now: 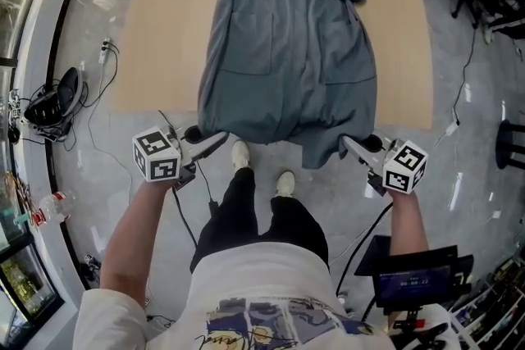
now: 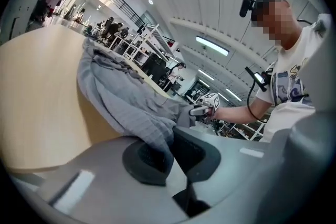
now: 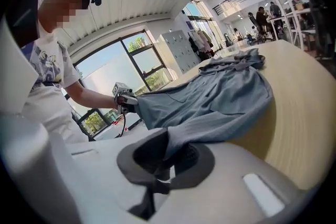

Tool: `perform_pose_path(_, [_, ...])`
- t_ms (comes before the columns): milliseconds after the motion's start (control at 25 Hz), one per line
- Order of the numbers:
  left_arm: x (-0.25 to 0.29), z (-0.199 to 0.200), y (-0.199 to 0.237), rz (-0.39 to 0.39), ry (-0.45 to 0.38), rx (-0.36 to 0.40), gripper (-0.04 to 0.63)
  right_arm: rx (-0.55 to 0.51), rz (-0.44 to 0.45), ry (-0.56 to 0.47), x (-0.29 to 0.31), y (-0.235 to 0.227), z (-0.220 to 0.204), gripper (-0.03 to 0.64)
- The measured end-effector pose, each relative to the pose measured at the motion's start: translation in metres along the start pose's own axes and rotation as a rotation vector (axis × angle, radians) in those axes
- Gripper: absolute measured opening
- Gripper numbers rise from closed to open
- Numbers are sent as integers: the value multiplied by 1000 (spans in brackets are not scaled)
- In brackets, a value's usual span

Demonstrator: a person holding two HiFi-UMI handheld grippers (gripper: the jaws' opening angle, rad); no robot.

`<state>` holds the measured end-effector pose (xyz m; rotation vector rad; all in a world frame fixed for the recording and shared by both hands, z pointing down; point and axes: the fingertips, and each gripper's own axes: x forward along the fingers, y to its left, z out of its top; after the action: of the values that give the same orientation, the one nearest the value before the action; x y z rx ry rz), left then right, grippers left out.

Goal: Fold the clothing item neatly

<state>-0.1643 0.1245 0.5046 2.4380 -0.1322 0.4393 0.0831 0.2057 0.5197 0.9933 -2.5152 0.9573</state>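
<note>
At near edge of table (image 1: 156, 37): grey garment (image 1: 287, 53), hem corners clamped in my left gripper (image 1: 215, 142) & right gripper (image 1: 351, 145), spread wide prob. for flat fold.

Matt grey woven cloth garment (image 1: 287, 53) lies on smooth pale wood-look table (image 1: 164, 37).

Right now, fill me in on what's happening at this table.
A person stands at the near end of a wooden table with a tool in each hand. The left tool and the right tool are each shut on a bottom corner of the grey garment, which lies lengthwise on the table. Its hem hangs past the near edge. No fold has been made yet.
</note>
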Motion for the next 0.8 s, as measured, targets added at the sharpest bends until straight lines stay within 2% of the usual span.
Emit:
perform_pose_path(160, [-1,37,-9,-65,-60,-24,18,-3,19,-55,-6,3,37,9])
perform_pose_path(280, [-3,68,-10,-104,-88,-38,18,-19,-6,-86,-9,0,64,9])
perform_pose_path(560, [-15,146,-6,-161,-179,37,18,-79,-99,-156,-12,-5,133,9])
perform_pose_path(800, [-12,193,3,-175,-232,79,18,-98,-111,-230,-14,-18,181,9])
